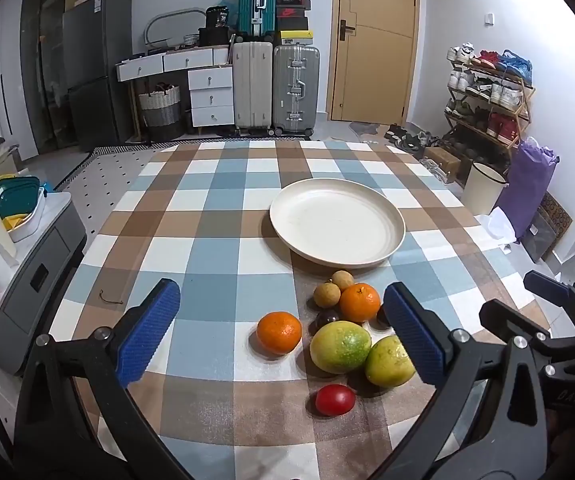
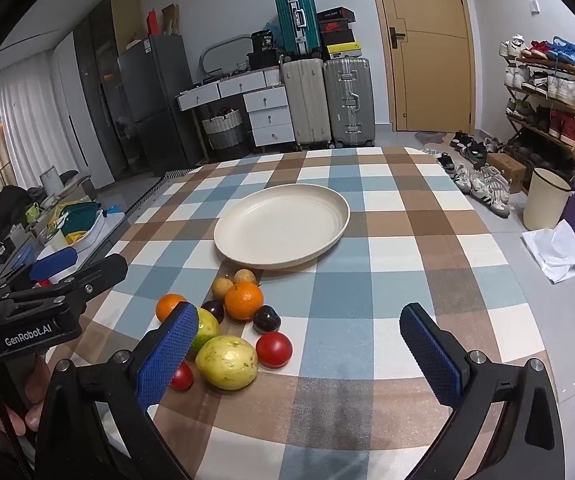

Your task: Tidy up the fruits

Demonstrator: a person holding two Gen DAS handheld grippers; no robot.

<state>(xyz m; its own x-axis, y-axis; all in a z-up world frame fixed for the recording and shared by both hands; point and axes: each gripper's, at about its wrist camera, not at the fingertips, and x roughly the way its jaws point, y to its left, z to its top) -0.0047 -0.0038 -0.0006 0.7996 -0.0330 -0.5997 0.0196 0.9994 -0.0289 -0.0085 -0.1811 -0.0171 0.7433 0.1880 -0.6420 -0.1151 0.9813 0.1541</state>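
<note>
On the checkered desk (image 1: 215,216) an empty cream plate (image 1: 337,222) is set, with the fruits clustered just before it. Round fruit could be nudged and rolled toward the desk edge if one is taken from so tight a pile: the guava (image 1: 340,347) is touching its neighbour, the mandarin (image 1: 360,302) sits against the longans (image 1: 326,295), and the tomato (image 1: 334,400) lies nearest. The left claw (image 1: 283,332) and right claw (image 2: 297,356) are held fully spread, nothing gripped or touched.

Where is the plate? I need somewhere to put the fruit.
In both views the plate sits mid-table on the checked cloth, just beyond the fruit pile; the two small brown fruits lie nearest its rim.
</note>
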